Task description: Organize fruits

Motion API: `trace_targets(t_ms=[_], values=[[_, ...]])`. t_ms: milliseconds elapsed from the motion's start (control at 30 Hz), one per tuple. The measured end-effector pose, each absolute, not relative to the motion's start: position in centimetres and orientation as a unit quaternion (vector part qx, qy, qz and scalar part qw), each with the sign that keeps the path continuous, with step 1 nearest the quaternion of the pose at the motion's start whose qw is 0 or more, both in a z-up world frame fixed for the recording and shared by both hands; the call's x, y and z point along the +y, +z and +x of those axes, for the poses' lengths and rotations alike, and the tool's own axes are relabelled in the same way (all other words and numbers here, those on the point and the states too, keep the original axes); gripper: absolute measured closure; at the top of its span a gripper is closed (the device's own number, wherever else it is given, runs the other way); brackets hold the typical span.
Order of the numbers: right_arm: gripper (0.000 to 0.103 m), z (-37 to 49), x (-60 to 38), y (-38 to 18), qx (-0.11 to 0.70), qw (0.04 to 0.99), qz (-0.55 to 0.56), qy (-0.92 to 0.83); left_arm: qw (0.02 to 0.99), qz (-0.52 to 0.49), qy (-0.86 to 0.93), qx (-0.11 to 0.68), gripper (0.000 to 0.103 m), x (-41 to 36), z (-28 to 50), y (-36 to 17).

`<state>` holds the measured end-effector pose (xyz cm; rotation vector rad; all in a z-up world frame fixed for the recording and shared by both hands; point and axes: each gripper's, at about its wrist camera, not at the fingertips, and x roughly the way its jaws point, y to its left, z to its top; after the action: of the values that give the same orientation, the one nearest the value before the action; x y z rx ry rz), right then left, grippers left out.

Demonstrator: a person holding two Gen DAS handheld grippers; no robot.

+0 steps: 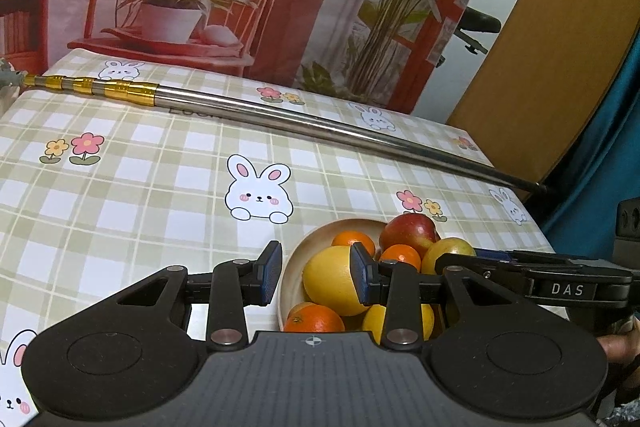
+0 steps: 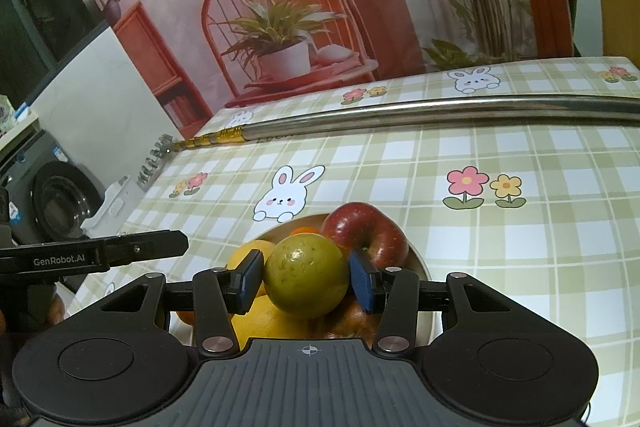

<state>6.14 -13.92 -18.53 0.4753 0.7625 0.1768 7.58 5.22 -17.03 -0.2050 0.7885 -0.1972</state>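
A pale round bowl [image 1: 308,239] [image 2: 420,267] on the checked tablecloth holds a red apple [image 1: 408,231] [image 2: 368,227], several oranges [image 1: 354,241] and two yellow citrus fruits [image 1: 332,279]. My right gripper [image 2: 306,281] is shut on a green-yellow apple [image 2: 306,275] [image 1: 452,251], which sits on top of the pile. My left gripper [image 1: 316,275] is open: one pad hangs outside the bowl's left rim, the other over the big yellow fruit. A finger [image 2: 160,247] of the left gripper shows at the left of the right wrist view.
A long steel telescopic pole [image 1: 300,119] [image 2: 440,107] with gold bands lies across the table behind the bowl. The table's right edge [image 1: 536,227] is close to the bowl, with a teal curtain beyond. A washing machine [image 2: 60,203] stands off the left side.
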Motion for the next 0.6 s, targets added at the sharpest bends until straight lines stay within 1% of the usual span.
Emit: trace_targets(t_ms=[233, 300, 433, 500, 533, 600], values=[[0.057, 6.1, -13.5, -18.1, 0.368, 0.900, 0.220, 0.083, 0.916, -0.098, -0.097, 0.376, 0.063, 5.4, 7.2, -16.6], [0.051, 6.0, -13.4, -18.0, 0.369, 0.900, 0.217, 0.080, 0.918, -0.096, -0.097, 0.373, 0.062, 5.4, 7.1, -16.4], [0.048, 5.9, -13.3, -17.7, 0.367, 0.902, 0.214, 0.077, 0.920, -0.092, -0.097, 0.369, 0.061, 5.3, 6.8, -16.1], [0.043, 5.7, -13.3, -17.6, 0.366, 0.903, 0.212, 0.074, 0.921, -0.090, -0.095, 0.366, 0.060, 5.3, 6.7, -15.9], [0.042, 5.7, -13.3, -17.6, 0.365, 0.904, 0.212, 0.072, 0.923, -0.088, -0.094, 0.364, 0.059, 5.3, 6.6, -15.7], [0.035, 5.6, -13.3, -17.4, 0.363, 0.905, 0.211, 0.067, 0.926, -0.083, -0.090, 0.358, 0.054, 5.2, 6.4, -15.4]])
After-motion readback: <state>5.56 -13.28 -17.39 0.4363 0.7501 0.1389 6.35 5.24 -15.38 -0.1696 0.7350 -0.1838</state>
